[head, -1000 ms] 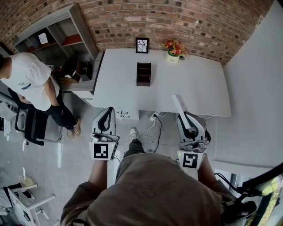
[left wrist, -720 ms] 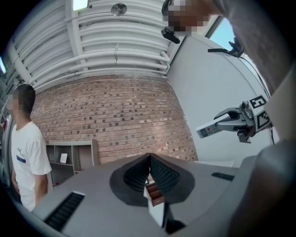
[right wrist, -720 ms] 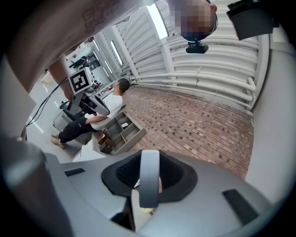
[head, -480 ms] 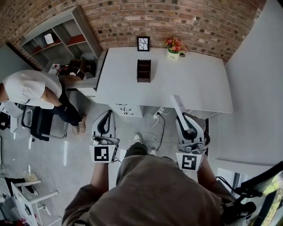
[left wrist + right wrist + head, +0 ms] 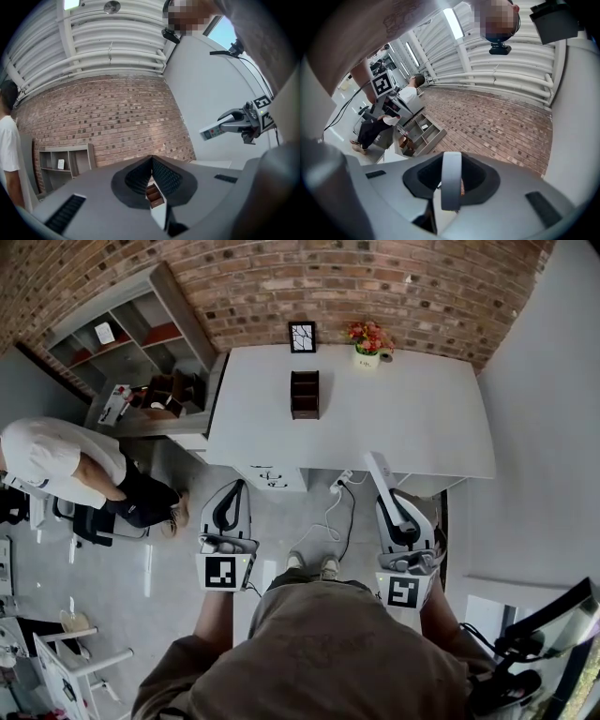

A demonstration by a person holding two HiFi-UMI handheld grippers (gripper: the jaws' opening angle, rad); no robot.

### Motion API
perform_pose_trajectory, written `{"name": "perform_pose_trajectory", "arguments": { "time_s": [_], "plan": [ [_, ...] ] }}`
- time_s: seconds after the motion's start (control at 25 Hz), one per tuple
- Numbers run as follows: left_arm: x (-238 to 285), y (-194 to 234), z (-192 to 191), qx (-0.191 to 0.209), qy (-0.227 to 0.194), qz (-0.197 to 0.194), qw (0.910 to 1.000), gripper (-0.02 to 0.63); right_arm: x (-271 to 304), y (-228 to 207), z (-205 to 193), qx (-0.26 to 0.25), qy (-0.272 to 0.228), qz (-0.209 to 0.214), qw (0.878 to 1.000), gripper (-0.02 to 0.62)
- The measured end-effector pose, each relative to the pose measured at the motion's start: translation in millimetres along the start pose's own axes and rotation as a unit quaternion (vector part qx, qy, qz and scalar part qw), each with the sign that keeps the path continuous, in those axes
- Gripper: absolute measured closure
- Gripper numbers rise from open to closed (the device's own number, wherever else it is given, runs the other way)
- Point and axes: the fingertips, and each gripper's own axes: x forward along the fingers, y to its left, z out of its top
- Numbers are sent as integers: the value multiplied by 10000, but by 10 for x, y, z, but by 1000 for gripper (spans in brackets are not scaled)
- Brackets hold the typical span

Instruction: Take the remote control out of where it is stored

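Against the frame a second ago: both grippers sit lower in the head view, drawn back from the white surface (image 5: 422, 427). The remote control (image 5: 382, 474) then lay well over the front edge of the surface; now only its far tip overlaps that edge. The person in a white shirt (image 5: 56, 465) has shifted from beside the shelf unit (image 5: 131, 324) to lower left, bent over. Right hand-held gripper (image 5: 389, 502): clamped on the remote control, which sticks out ahead of the jaws, well apart from the brown organizer (image 5: 305, 395). Left hand-held gripper (image 5: 233, 491): jaws together, nothing between them. View differences: the head view gives the remote as a plain white bar. The left gripper view shows its face (image 5: 213, 132) with buttons, one red, held in mid-air against the white wall. The right gripper view shows it only edge-on (image 5: 451, 180), a smooth rounded white strip between the jaws. The left gripper view alone shows the ribbed black pads (image 5: 138, 178) meeting at their tips, with the organizer seen in the gap below them. Materials: brick wall (image 5: 375, 287) rough, red-brown; surface matte and flat; organizer dark wood with open compartments. A black picture frame (image 5: 302, 336) and a flower pot (image 5: 367, 360) stand at the far edge by the wall. A cable (image 5: 330, 512) lies on the grey floor.
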Motion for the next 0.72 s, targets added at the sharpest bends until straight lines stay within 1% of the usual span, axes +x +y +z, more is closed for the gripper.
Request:
{"name": "perform_pose_trajectory", "arguments": {
  "time_s": [0.2, 0.56, 0.72],
  "plan": [
    [-15, 39, 43, 26, -79, -119, 9999, 594, -3, 28, 36, -9, 79, -78, 9999, 506],
    [-161, 206, -51, -73, -93, -253, 9996, 594, -26, 135, 227, 34, 164, -256, 9995, 506],
    [-188, 238, -70, -82, -90, -366, 9993, 594, -3, 164, 322, -63, 170, -360, 9992, 506]
  ]
}}
